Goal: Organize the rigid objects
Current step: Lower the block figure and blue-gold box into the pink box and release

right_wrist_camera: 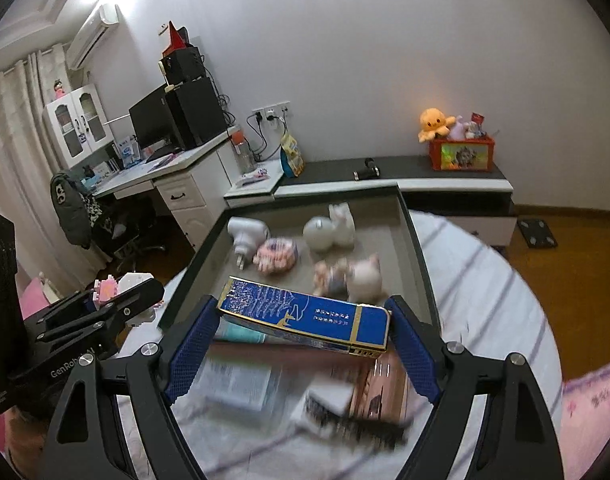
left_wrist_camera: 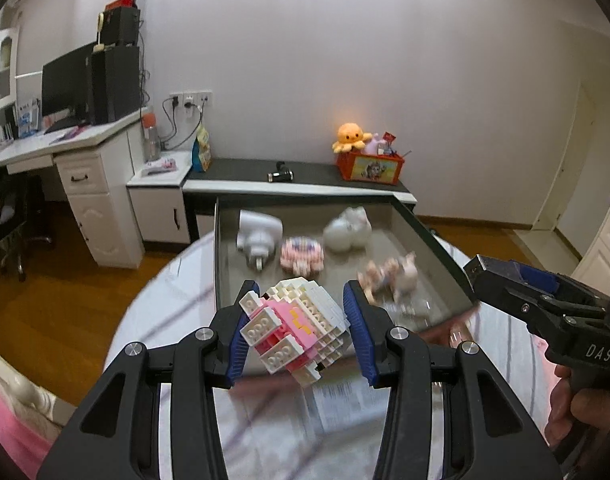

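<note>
My left gripper (left_wrist_camera: 301, 328) is shut on a pink and white brick-built figure (left_wrist_camera: 301, 326), held in the air over the near edge of a grey tray (left_wrist_camera: 225, 264). My right gripper (right_wrist_camera: 303, 320) is shut lengthwise on a blue and gold box (right_wrist_camera: 305, 312), also lifted in front of the tray (right_wrist_camera: 413, 240). In the tray lie a white plug adapter (left_wrist_camera: 259, 236), a pink and white woven ball (left_wrist_camera: 302, 255), a white figurine (left_wrist_camera: 347, 228) and a small piglet figure (left_wrist_camera: 391, 274). Each gripper shows at the edge of the other's view.
The tray rests on a round table with a striped cloth (right_wrist_camera: 485, 300). Papers, a booklet (right_wrist_camera: 241, 384) and a dark brush (right_wrist_camera: 353, 420) lie under the right gripper. Behind stand a low cabinet with a red toy box (right_wrist_camera: 461, 154), a desk (left_wrist_camera: 65, 148) and wooden floor.
</note>
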